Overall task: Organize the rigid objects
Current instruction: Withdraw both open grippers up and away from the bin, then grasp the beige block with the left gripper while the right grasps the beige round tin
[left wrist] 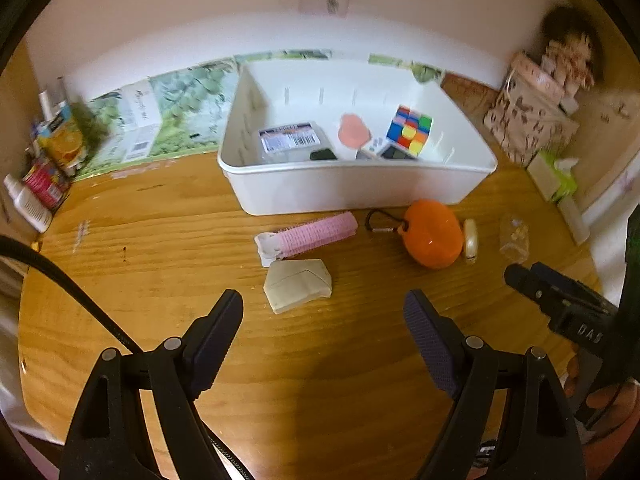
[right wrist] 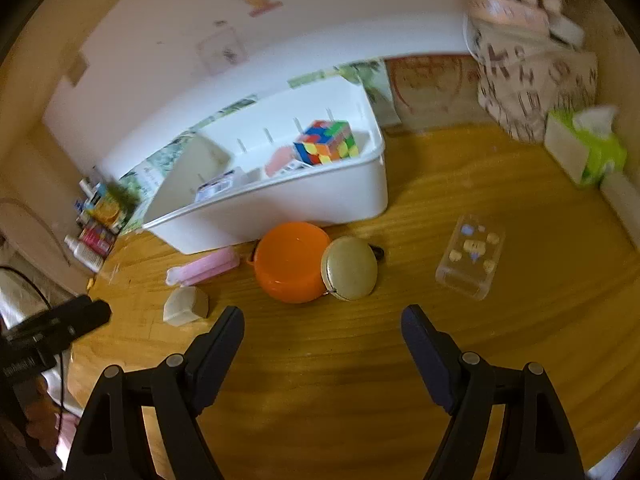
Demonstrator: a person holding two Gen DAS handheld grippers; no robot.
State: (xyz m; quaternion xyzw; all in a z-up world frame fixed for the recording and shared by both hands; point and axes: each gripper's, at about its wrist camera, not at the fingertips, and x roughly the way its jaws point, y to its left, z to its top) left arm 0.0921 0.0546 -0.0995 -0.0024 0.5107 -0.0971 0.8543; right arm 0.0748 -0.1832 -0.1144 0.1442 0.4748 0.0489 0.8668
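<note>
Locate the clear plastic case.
The clear plastic case lies on the wooden table, right wrist view, right of the round beige compact.

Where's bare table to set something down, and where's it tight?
Free: the wooden table left of the pink roller and beige block, and the near strip under both open grippers. Also right of the clear case. Crowded: along the white bin front, where roller, orange case and round compact cluster.

The white letters "DAS" stand on the black body of the right gripper (left wrist: 576,312), right of the white bin (left wrist: 360,192). A barcoded label on a packet (left wrist: 290,140) inside the bin is too blurred to read.
</note>
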